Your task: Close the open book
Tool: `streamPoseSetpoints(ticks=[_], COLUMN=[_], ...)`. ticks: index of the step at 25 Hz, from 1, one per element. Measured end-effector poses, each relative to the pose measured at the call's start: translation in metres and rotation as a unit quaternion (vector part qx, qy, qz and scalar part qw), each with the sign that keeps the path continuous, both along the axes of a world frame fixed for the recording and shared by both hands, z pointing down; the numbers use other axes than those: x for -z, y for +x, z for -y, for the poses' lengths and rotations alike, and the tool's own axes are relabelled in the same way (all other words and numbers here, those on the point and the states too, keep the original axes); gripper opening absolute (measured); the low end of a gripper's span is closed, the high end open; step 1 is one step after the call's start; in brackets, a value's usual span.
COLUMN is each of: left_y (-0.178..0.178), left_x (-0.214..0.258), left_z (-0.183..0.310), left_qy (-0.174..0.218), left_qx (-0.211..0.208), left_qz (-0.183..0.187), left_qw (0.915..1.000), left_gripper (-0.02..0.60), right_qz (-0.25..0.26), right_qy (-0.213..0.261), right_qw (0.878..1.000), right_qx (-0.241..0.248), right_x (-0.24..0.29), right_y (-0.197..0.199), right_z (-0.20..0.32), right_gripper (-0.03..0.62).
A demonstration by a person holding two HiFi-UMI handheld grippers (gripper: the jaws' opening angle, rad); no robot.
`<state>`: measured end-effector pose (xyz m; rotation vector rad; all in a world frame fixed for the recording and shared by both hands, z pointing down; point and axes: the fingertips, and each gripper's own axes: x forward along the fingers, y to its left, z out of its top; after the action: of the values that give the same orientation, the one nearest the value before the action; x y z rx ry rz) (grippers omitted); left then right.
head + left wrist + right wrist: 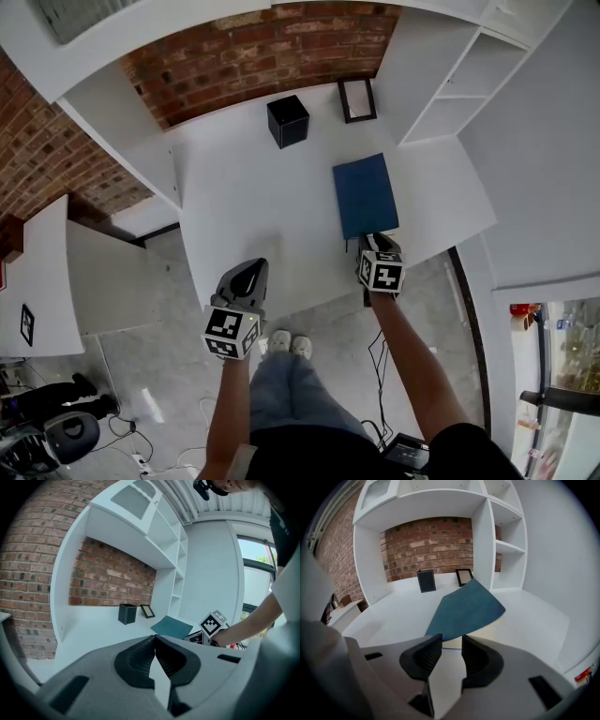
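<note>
The book [366, 195] lies on the white desk [253, 187], to the right of the black box [288, 121] and nearer the person than it. Only its blue cover faces up. Its long axis runs from the person's edge of the desk toward the back wall, roughly parallel to the line from the person to the black box.

In the right gripper view the book [464, 609] sits dead ahead. The cover slants slightly above a strip of cream pages along its right side (so it looks lowered but perhaps not fully flat). I judge the spine to be on the side facing the black box.

The right gripper [373, 242] is at the book's near short end, farther from the black box than the book is. It points along the long axis. Its jaws [451, 641] stand apart with nothing between them, and the book's near edge is just beyond their tips.

The left gripper [251, 272] is on the person's side of the black box and well apart from the book. Its jaws [155, 639] are pressed together on nothing.

The right hand is therefore plainly the nearer. If the cover needs settling, a press down from that end, along the axis, looks like the natural move.
</note>
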<state>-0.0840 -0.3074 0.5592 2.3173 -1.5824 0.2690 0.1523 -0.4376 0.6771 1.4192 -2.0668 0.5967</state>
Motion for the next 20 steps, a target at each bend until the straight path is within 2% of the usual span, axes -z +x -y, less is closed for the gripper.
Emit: streamPoseSetpoints(ticks=[7, 15, 20], left_y=[-0.001, 0.007, 0.014], left_x=[0.0, 0.003, 0.013], left_z=[0.002, 0.006, 0.012], left_qy=[-0.001, 0.005, 0.015], left_qx=[-0.004, -0.018, -0.031], left_qz=[0.002, 0.004, 0.006], left_qw=[1.0, 0.9998, 0.9994], left_gripper=[0.009, 0.008, 0.008], right_qz=[-0.029, -0.018, -0.005], right_qy=[-0.044, -0.014, 0.021], right_qw=[0.998, 1.0, 1.0], right_qx=[-0.016, -0.011, -0.009], right_x=[-0.016, 0.001, 0.024], right_y=[0.013, 0.02, 0.022], right_z=[-0.009, -0.007, -0.01], right_gripper=[0.133, 0.133, 0.133])
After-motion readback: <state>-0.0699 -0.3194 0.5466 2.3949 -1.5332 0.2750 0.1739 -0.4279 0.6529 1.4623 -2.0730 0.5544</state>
